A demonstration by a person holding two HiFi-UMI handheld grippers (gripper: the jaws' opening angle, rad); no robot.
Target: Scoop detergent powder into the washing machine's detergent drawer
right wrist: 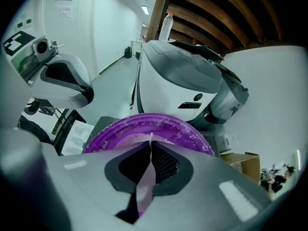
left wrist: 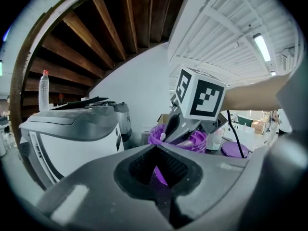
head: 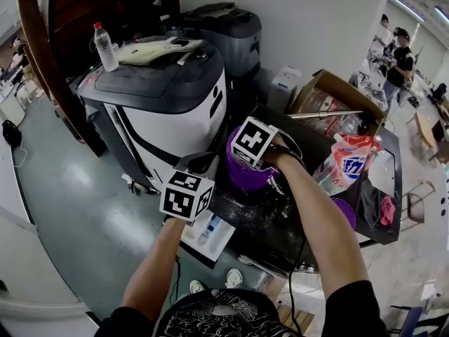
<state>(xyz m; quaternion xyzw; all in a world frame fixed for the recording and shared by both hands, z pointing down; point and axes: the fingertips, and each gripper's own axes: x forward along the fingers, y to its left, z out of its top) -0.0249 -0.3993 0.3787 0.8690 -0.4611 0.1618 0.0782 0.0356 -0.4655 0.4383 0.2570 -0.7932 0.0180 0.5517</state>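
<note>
**Friend:** Holding anything in your right claw?

**Me:** Yes. My right gripper (right wrist: 151, 141) is clenched on the thin, pale handle of a scoop (right wrist: 143, 186), which runs straight between the two pads. The claw tips down into the mouth of the purple tub (head: 242, 177). The scoop's bowl is out of sight below the jaws.

**Friend:** Where does the tub stand?

**Me:** On the black top (head: 280, 216), which is dusted with white specks. It sits at the left end, just beside the white and grey machine (head: 161, 111). Pale detergent powder (right wrist: 195, 134) clings around the inside of the tub's rim.

**Friend:** And your left claw?

**Me:** My left gripper (left wrist: 156, 148) is closed, its tips drawn together. Purple shows through the gap behind the tips, but I cannot tell whether anything is pinched there. The claw hovers just left of the tub, above the detergent drawer (head: 210, 234). The drawer is white and pulled out toward me from the front of the black-topped unit, with something blue lying in it.

**Friend:** What else is nearby?

**Me:** A detergent bag (head: 347, 161) stands on the black top to the right of the tub. A round purple lid (head: 345, 213) lies flat just in front of the bag. An open cardboard box (head: 337, 97) sits behind them. A clear water bottle (head: 105, 46) stands upright on the white and grey machine.
</note>
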